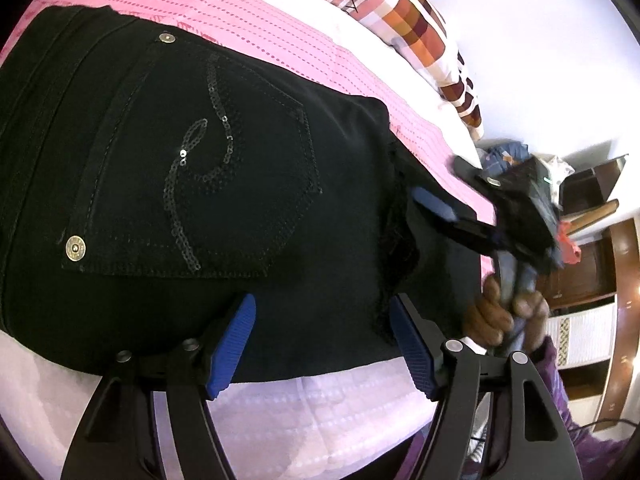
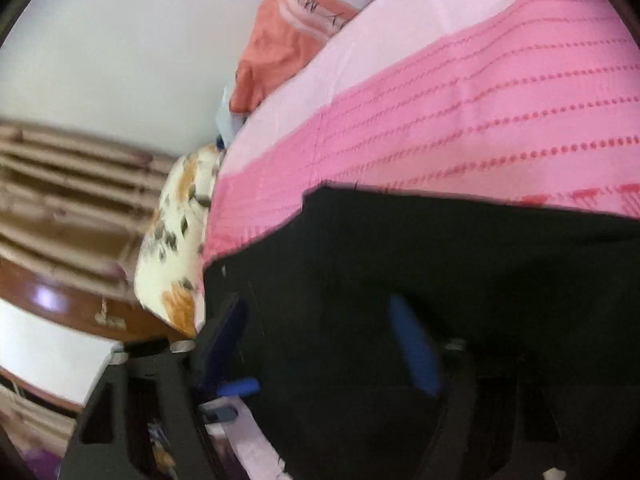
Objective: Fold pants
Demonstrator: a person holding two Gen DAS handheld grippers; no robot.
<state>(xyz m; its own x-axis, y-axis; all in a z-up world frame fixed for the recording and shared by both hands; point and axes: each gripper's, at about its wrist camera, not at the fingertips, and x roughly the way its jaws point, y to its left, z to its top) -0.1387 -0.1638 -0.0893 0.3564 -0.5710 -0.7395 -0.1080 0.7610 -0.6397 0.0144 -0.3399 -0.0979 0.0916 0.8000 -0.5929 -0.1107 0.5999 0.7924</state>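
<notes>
Black pants [image 1: 200, 160] lie flat on the bed, back pocket up, with a sequin swirl and metal rivets on it. My left gripper [image 1: 324, 344] stands open over their near edge, its blue pads [image 1: 236, 344] wide apart above the cloth. In the blurred right wrist view the pants [image 2: 440, 264] fill the lower right. My right gripper [image 2: 320, 340] stands wide over their corner, with black cloth lying between the fingers and no visible pinch. In the left wrist view one of its blue fingertips [image 1: 434, 204] rests at the pants' right end, and a hand [image 1: 504, 312] holds its handle.
A pink dotted bedspread [image 1: 280, 40] and white sheet [image 1: 300, 420] lie under the pants. A checkered pillow [image 1: 424, 32] sits at the far side. A floral pillow [image 2: 180, 240] and orange cloth [image 2: 276, 48] lie by the bed's edge. Wooden furniture [image 1: 580, 280] stands beyond.
</notes>
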